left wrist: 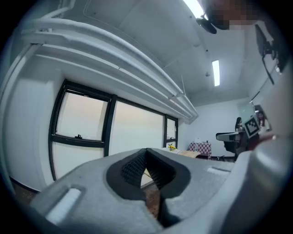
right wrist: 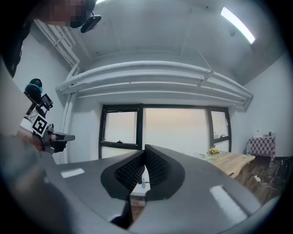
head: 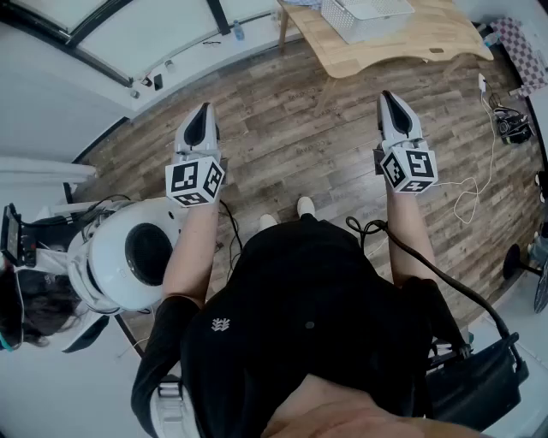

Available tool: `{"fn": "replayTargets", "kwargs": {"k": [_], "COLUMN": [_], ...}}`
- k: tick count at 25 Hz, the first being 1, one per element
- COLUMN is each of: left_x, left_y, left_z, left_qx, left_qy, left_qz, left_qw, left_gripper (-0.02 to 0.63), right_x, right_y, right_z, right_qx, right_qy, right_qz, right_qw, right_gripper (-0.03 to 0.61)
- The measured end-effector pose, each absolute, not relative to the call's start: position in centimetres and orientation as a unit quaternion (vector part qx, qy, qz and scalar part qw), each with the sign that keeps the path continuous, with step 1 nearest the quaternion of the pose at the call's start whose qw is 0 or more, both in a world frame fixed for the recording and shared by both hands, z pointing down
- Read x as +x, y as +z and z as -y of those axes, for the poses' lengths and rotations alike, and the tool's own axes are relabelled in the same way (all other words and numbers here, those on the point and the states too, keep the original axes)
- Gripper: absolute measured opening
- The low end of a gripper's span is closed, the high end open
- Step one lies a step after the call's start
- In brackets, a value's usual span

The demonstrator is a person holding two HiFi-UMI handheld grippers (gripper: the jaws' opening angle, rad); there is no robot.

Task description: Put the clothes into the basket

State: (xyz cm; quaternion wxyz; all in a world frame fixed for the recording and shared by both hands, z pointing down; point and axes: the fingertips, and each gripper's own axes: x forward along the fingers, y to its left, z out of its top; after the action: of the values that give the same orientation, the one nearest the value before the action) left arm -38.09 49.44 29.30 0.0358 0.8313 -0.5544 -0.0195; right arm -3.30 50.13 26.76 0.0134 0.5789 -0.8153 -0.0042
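No clothes show in any view. A white mesh basket [head: 364, 17] stands on the light wooden table [head: 402, 47] at the far side of the room. I hold both grippers out level over the floor, well short of the table. My left gripper [head: 203, 109] is shut with nothing between its jaws, and its ribbed pads [left wrist: 135, 168] meet at the tip. My right gripper [head: 387, 96] is likewise shut and empty, pads [right wrist: 129, 171] pressed together. Both gripper views look toward the windows and ceiling.
A white round-fronted machine [head: 137, 252] stands at my left, close to the left arm. Cables [head: 475, 184] trail over the wooden floor at the right. Windows [right wrist: 174, 130] line the far wall. The table's end [right wrist: 233, 161] carries yellow flowers [right wrist: 213, 151].
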Motion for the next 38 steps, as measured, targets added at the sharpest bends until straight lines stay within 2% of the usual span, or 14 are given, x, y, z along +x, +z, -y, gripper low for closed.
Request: {"fn": "replayTargets", "kwargs": {"k": [27, 38], "left_x": [-34.3, -36.1], "left_y": [28.2, 29.5], "left_z": [-43.7, -30.7], "left_qx": [0.808, 0.822], "left_qy": [0.000, -0.010], "left_qz": [0.589, 0.569], "left_qw": [0.015, 0.023], "left_gripper": [0.000, 0.002], "right_x": [1.2, -1.6], "right_y": [28.4, 28.8], "right_z": [-41.8, -30.1], "right_qx": [0.537, 0.553], "right_qy": [0.021, 0.020], "right_qz": [0.843, 0.833], "right_qw": [0.006, 0.030], "right_gripper": [-0.001, -0.002]}}
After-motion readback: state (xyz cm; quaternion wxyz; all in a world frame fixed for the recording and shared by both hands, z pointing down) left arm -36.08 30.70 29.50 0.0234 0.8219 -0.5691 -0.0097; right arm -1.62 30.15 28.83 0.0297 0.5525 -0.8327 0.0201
